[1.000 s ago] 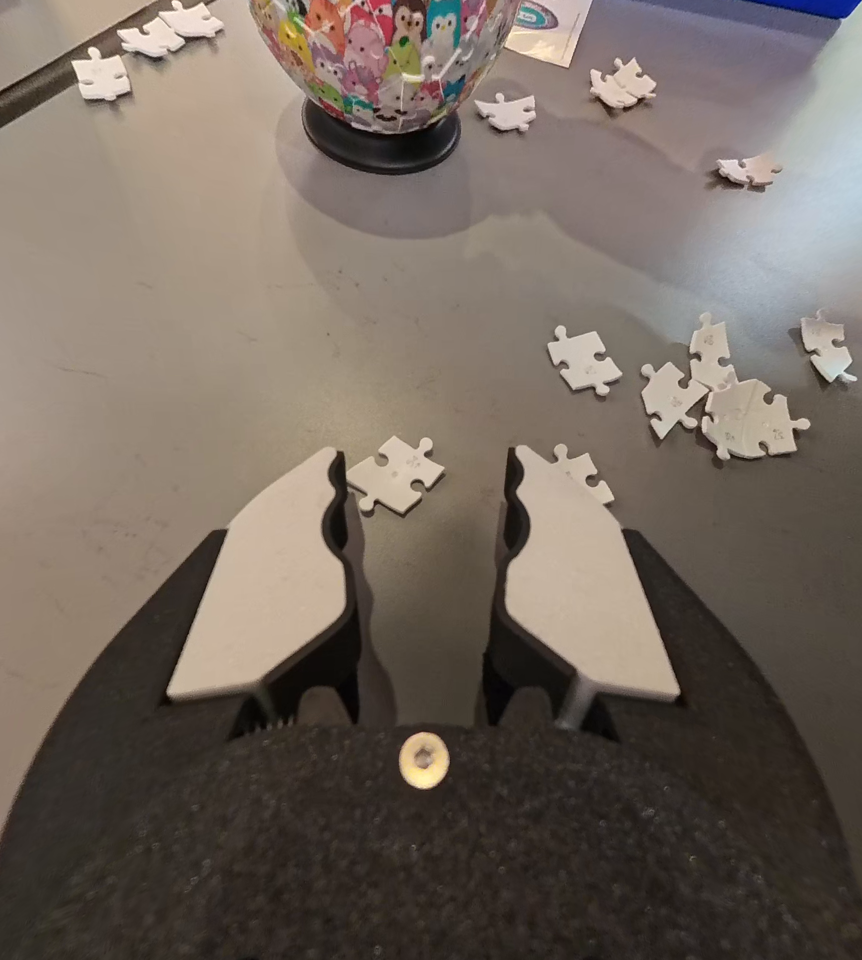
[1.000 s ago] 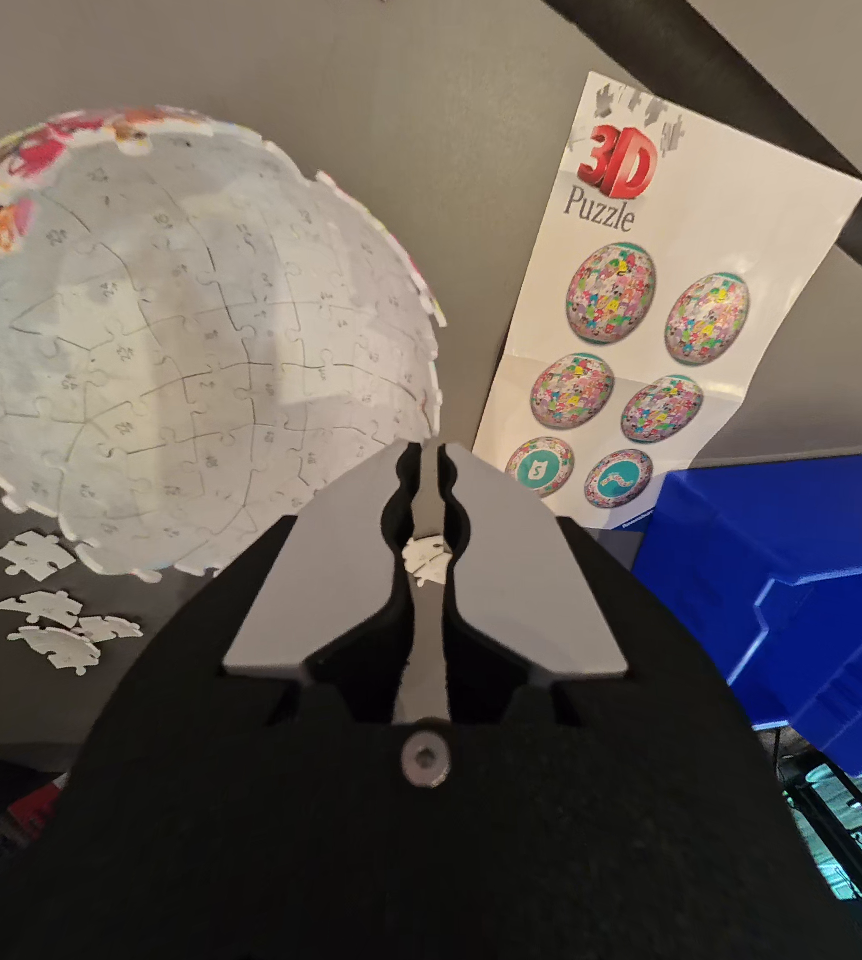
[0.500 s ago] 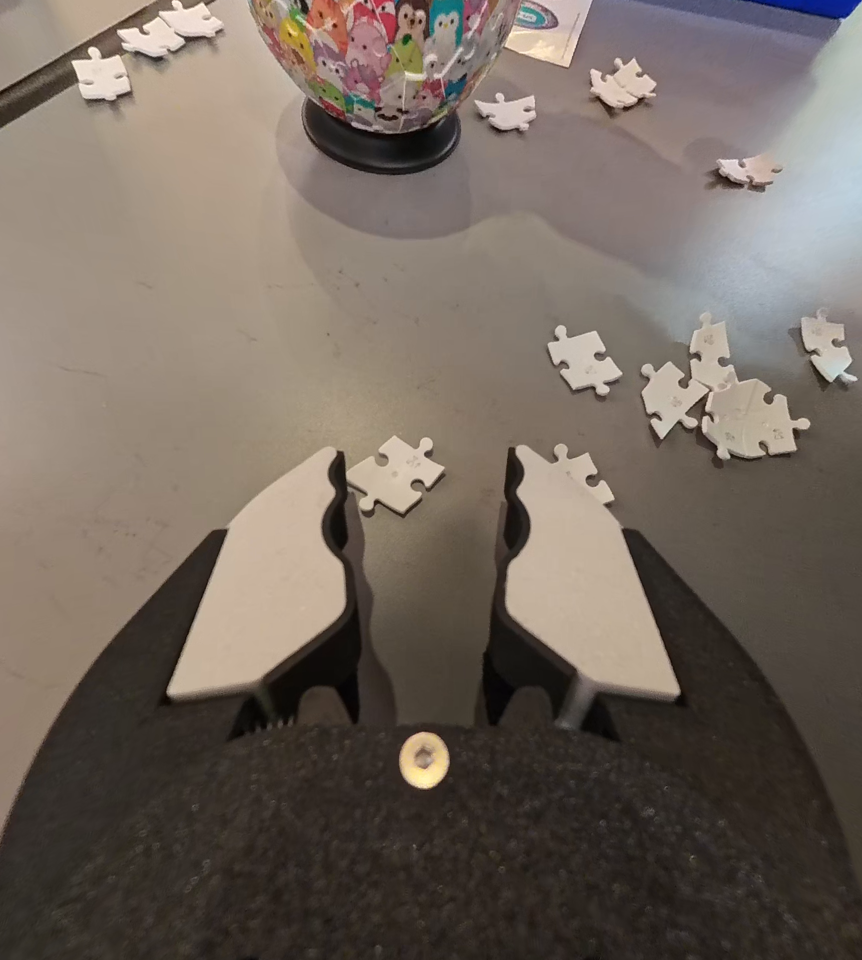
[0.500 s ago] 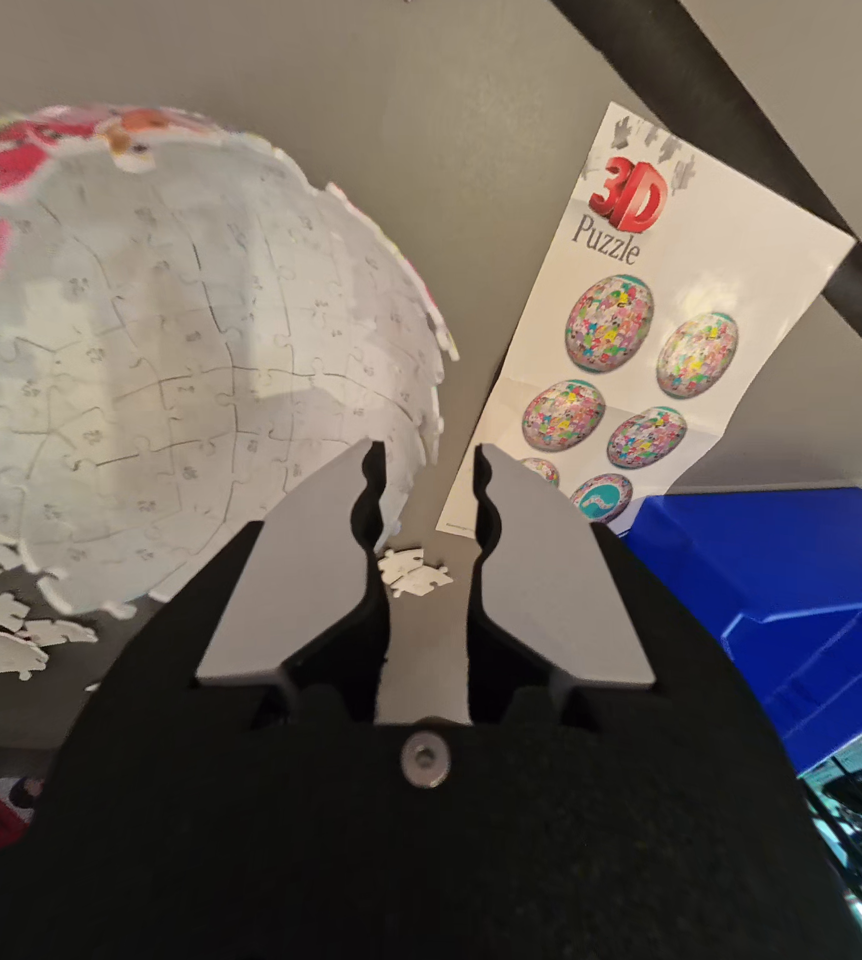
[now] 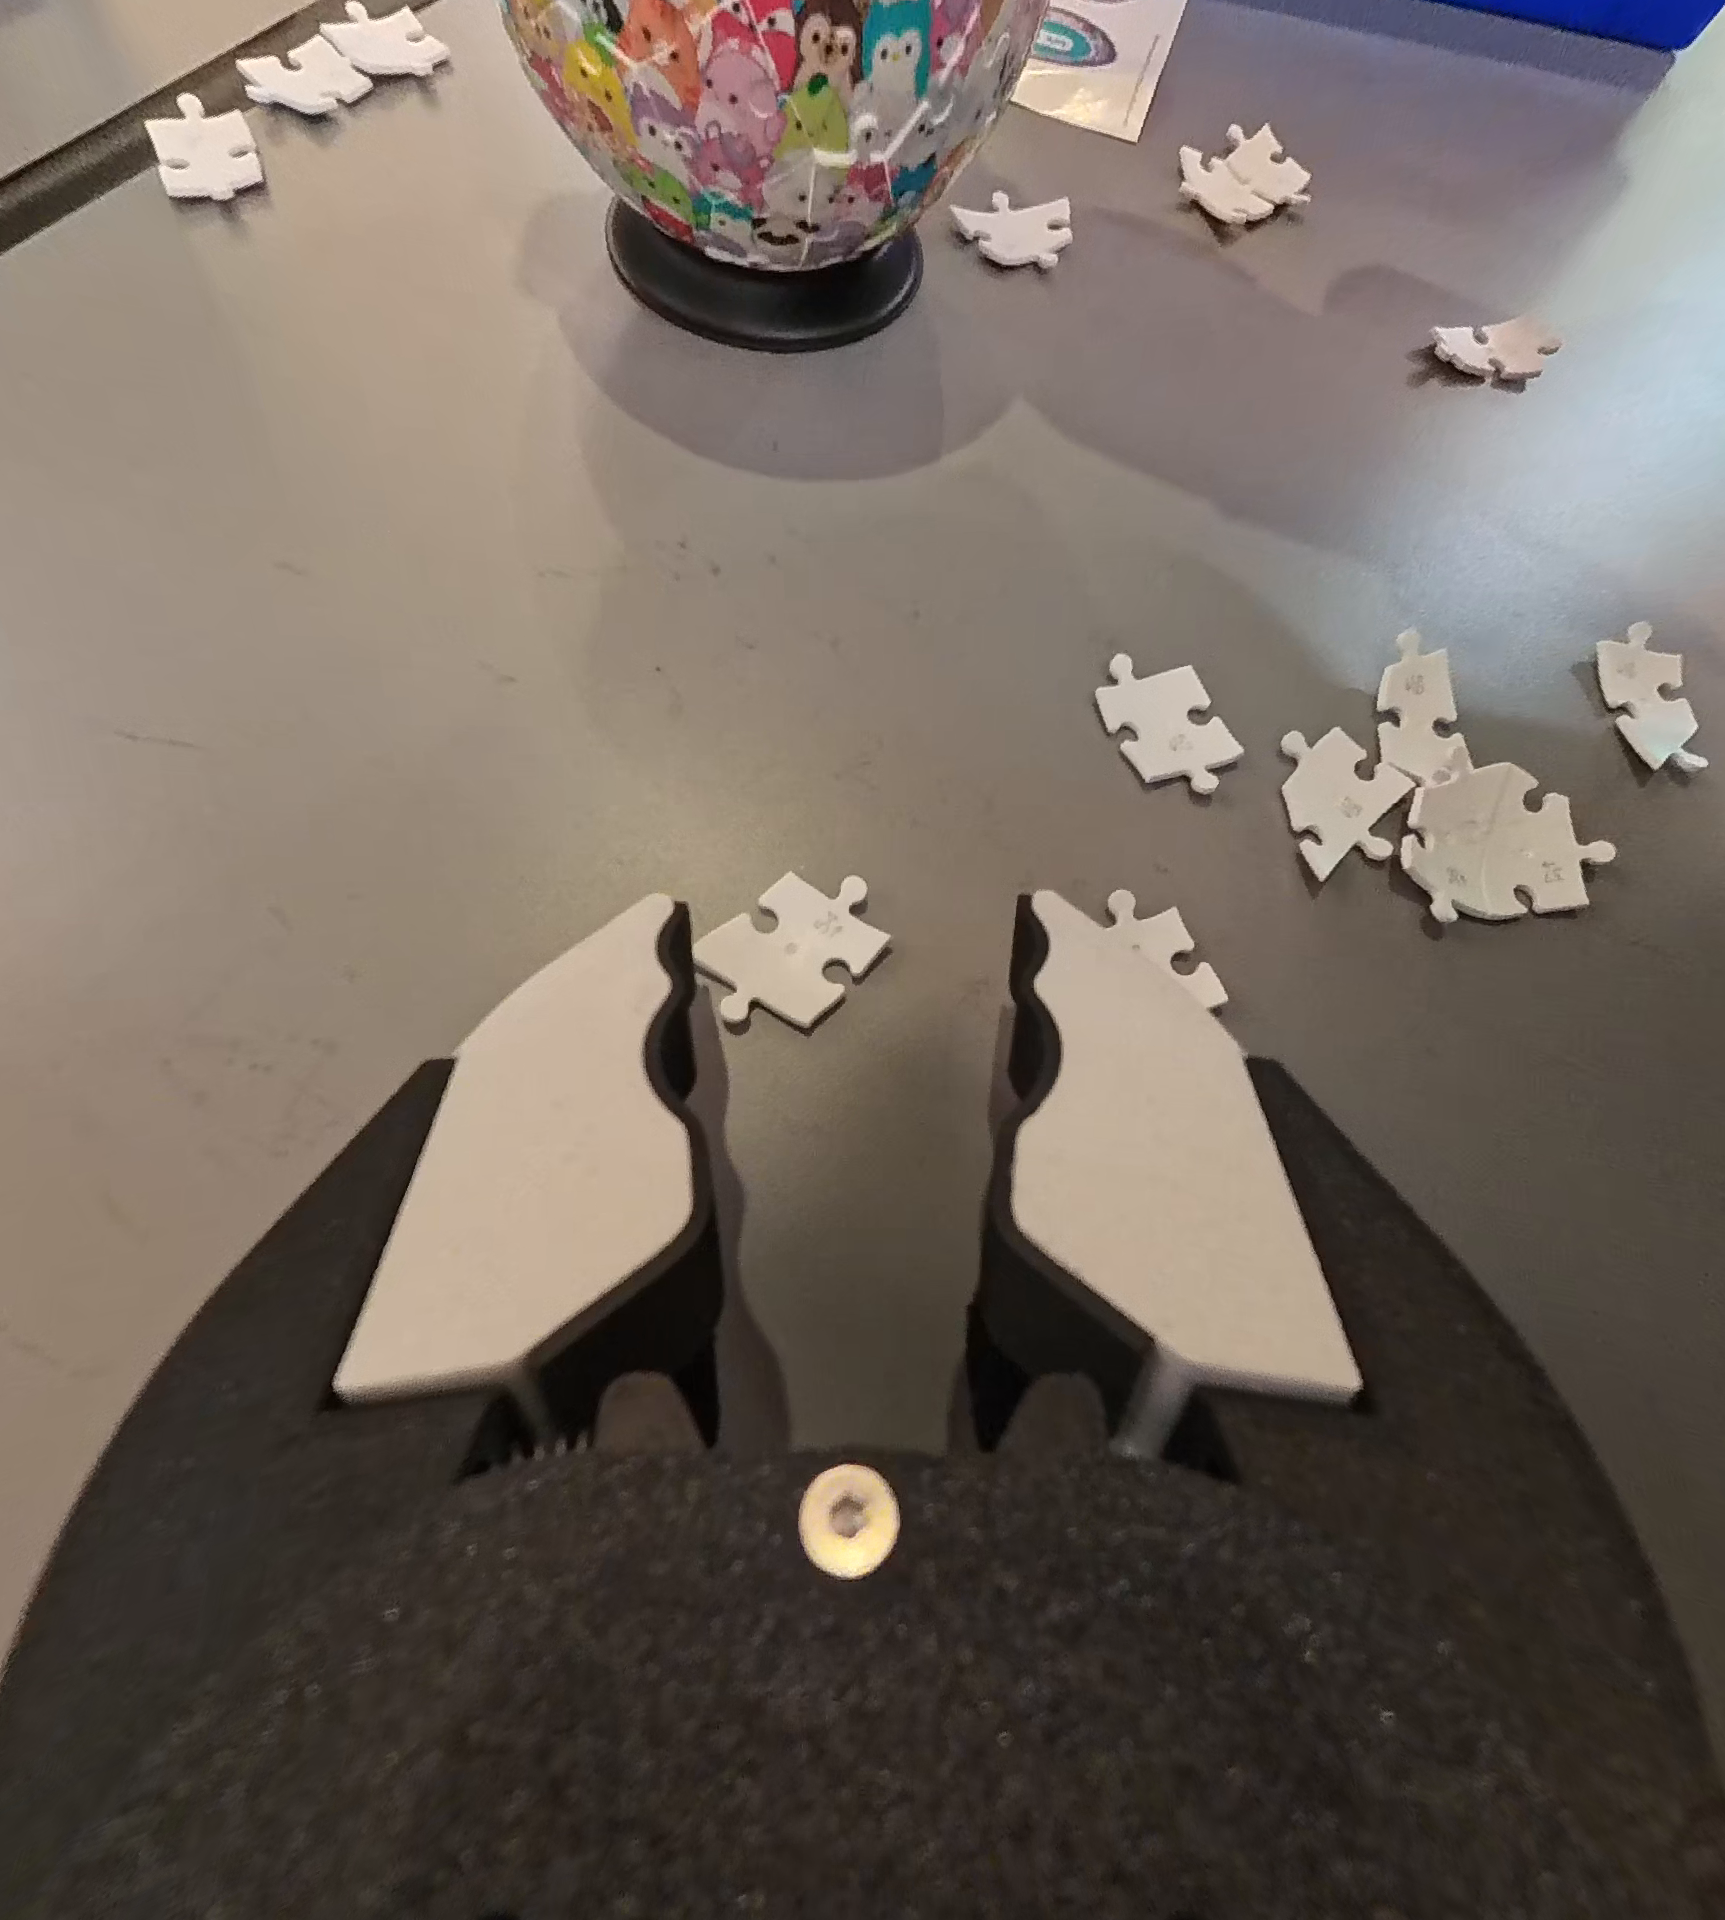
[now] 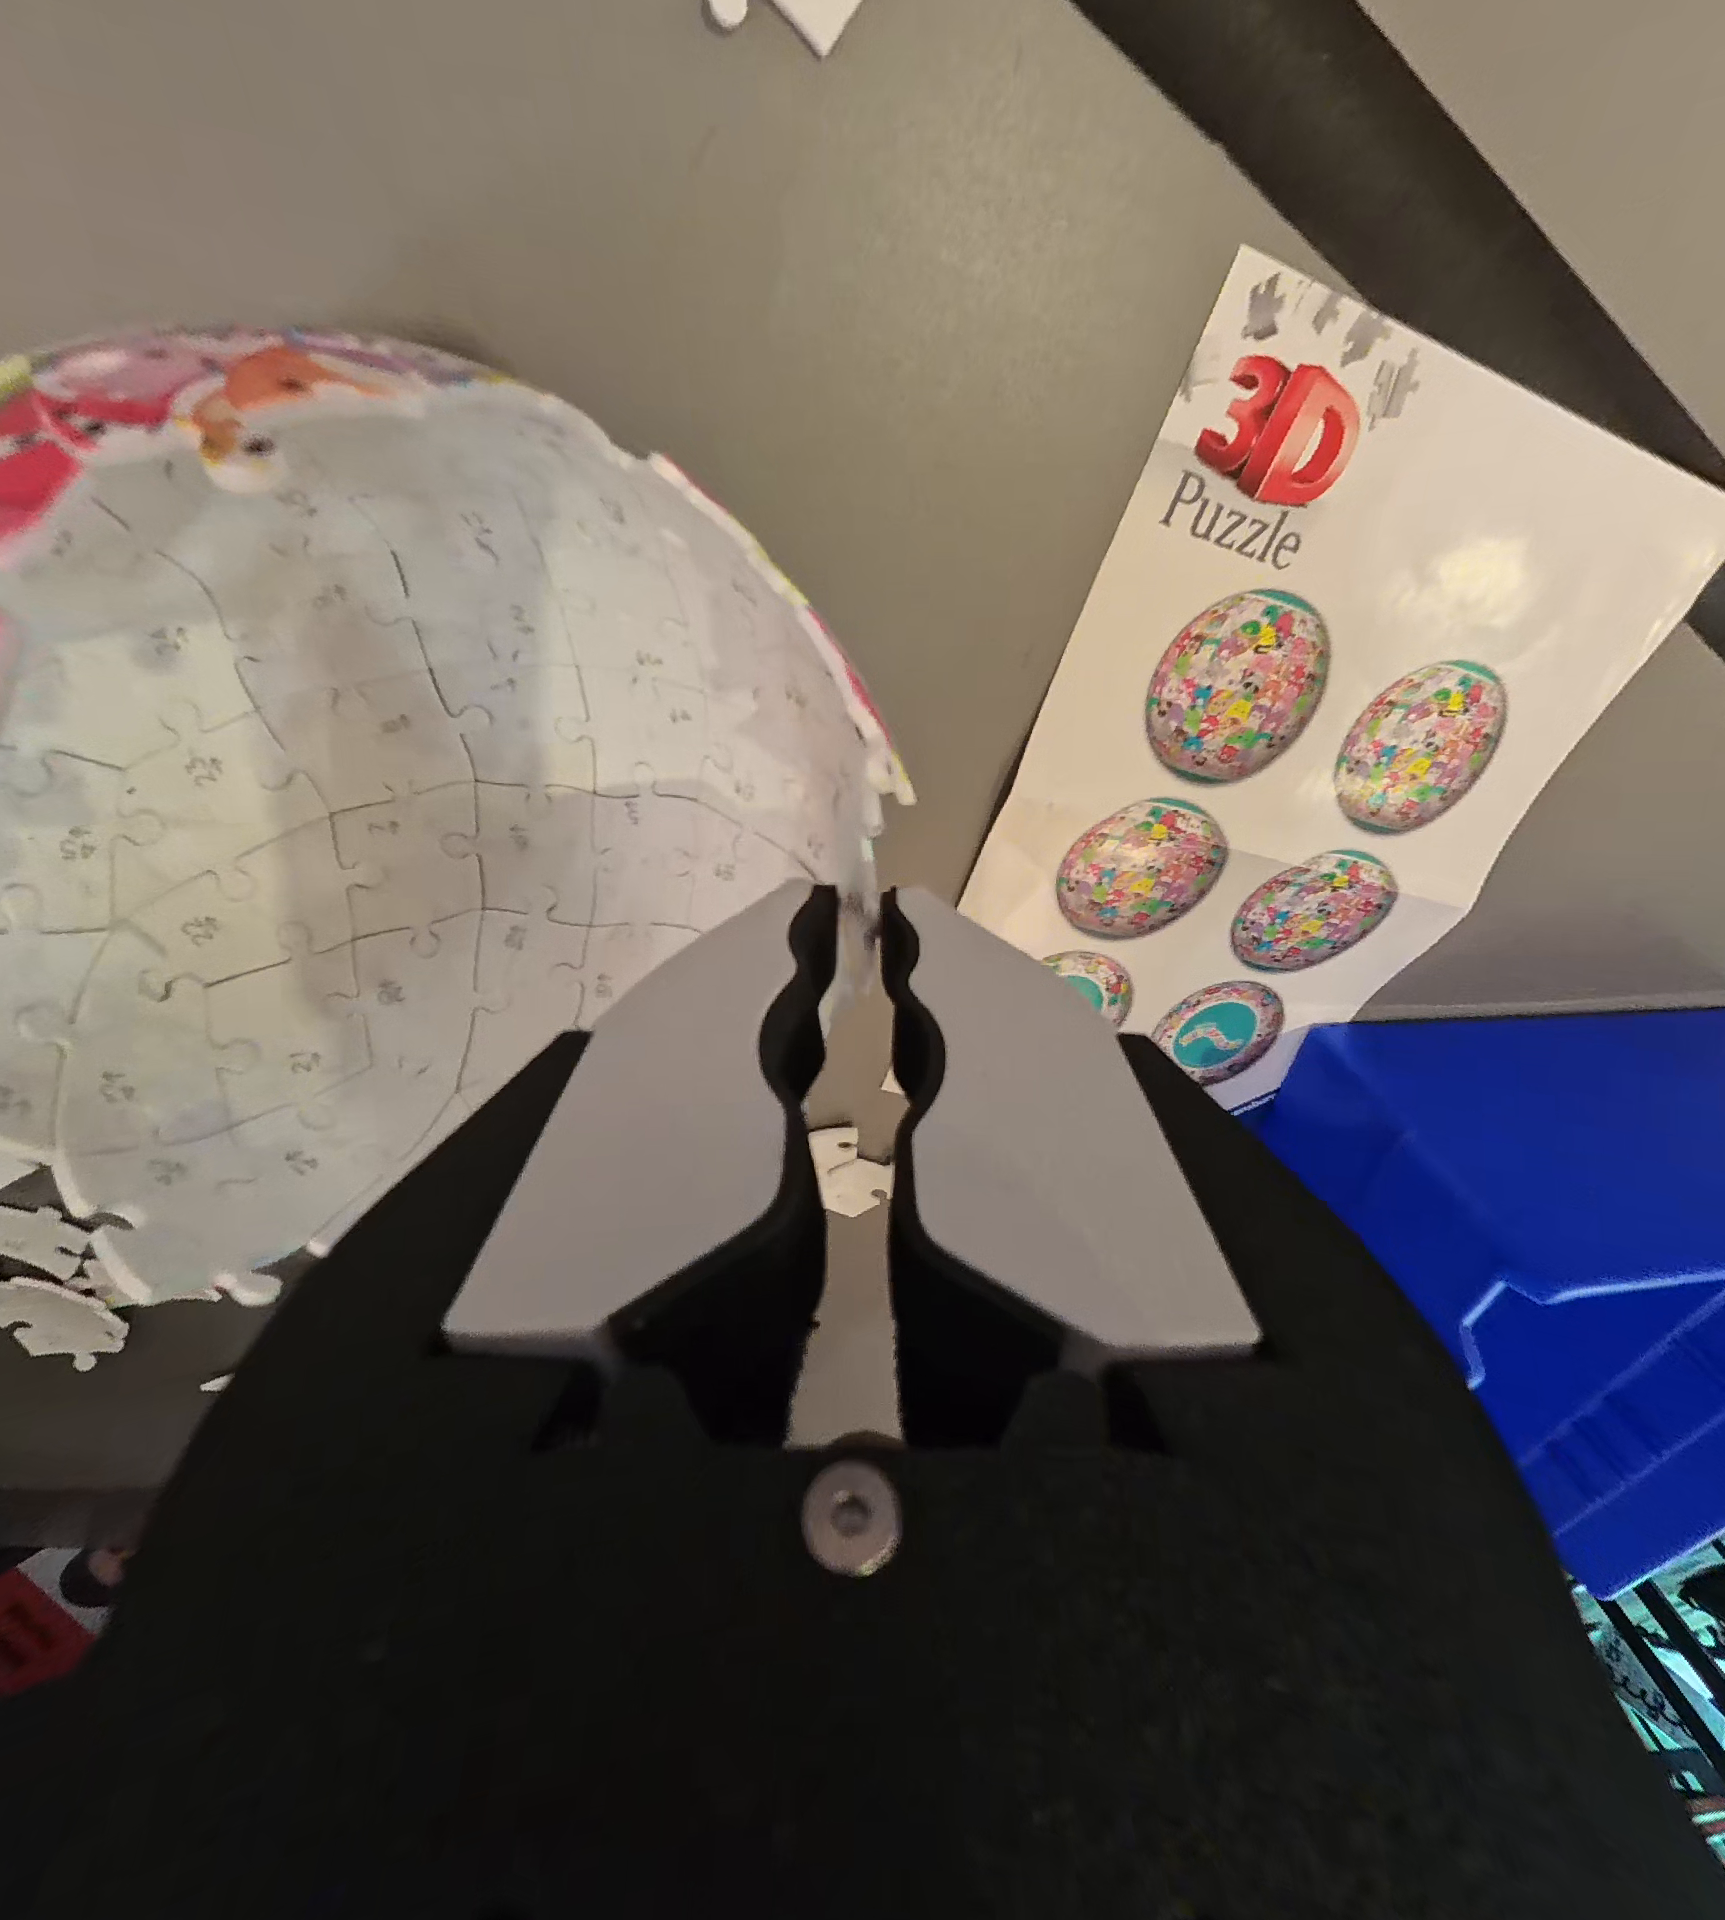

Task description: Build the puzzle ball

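Low over the table (image 5: 318, 623), left gripper (image 5: 847, 914) is spread wide and holds nothing. One white piece (image 5: 796, 961) lies face down just off its left fingertip, touching or nearly so; can't tell which. A second piece (image 5: 1170, 951) is half hidden behind the right finger. Further right, toward the table's right edge, sits a cluster (image 5: 1440, 790) of face-down pieces, some joined, some overlapping. At the far middle of the table the ball (image 5: 775, 114) stands on a black stand (image 5: 764, 301), its printed side colourful and its top cut off by the frame. More loose pieces lie right of the stand, and three pieces (image 5: 297, 73) lie at the far left corner beside a dark strip.

Right gripper (image 6: 850, 909) is nearly closed, with its tips pinching the jagged rim of the ball (image 6: 318, 831). The ball is unfinished and open at the top, its white numbered inside showing. Through the finger gap a loose piece (image 6: 842, 1174) shows on the table below. Scattered pieces (image 6: 16, 1278) lie under the ball's left side. A leaflet (image 6: 1357, 675) lies flat just right of the ball. A blue bin (image 6: 1564, 1195) sits against the leaflet's lower edge, by the table edge.
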`<state>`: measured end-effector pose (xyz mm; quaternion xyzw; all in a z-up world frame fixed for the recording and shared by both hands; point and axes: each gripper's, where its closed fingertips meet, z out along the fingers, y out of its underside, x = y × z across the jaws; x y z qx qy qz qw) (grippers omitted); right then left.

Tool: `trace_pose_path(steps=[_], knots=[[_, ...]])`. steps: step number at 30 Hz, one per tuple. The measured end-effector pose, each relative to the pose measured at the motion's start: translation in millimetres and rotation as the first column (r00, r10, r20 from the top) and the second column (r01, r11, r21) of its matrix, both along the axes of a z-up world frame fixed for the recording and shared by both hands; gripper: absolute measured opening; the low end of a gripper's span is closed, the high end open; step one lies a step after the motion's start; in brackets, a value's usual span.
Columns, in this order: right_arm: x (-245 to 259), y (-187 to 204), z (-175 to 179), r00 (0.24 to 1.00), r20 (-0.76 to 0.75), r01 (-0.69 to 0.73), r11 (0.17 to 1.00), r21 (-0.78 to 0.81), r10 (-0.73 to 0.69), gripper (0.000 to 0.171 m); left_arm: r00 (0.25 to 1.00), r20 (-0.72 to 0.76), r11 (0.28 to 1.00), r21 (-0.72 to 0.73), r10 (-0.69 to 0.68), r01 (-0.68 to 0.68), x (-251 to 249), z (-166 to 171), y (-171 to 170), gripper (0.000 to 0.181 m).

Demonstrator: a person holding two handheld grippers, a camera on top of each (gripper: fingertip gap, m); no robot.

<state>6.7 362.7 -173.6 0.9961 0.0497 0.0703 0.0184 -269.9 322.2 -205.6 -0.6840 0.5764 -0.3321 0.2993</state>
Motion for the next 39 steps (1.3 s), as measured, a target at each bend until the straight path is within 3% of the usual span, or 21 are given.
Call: trace_pose_path(steps=[11,15,20,39], knots=[[0.0,0.4,-0.3,1.000,0.017,-0.002,1.000,-0.012,0.003,0.008,1.000,0.000,1.000,0.001,0.000,0.000,0.0,-0.1,-0.1,0.058],[-0.3,-1.0,1.5,1.000,0.016,-0.003,1.000,-0.016,0.003,0.018,1.000,0.000,1.000,0.001,0.000,0.000,0.0,-0.1,-0.1,0.058],[-0.1,-2.3,-0.4,1.000,0.028,-0.010,1.000,-0.030,0.011,0.009,1.000,-0.001,1.000,0.002,0.000,0.000,-0.1,-0.3,-0.1,0.058],[-2.3,-0.1,-1.5,0.999,0.032,-0.006,1.000,-0.020,0.007,0.007,1.000,-0.001,1.000,0.002,-0.001,0.001,-0.5,-0.5,-0.1,0.058]])
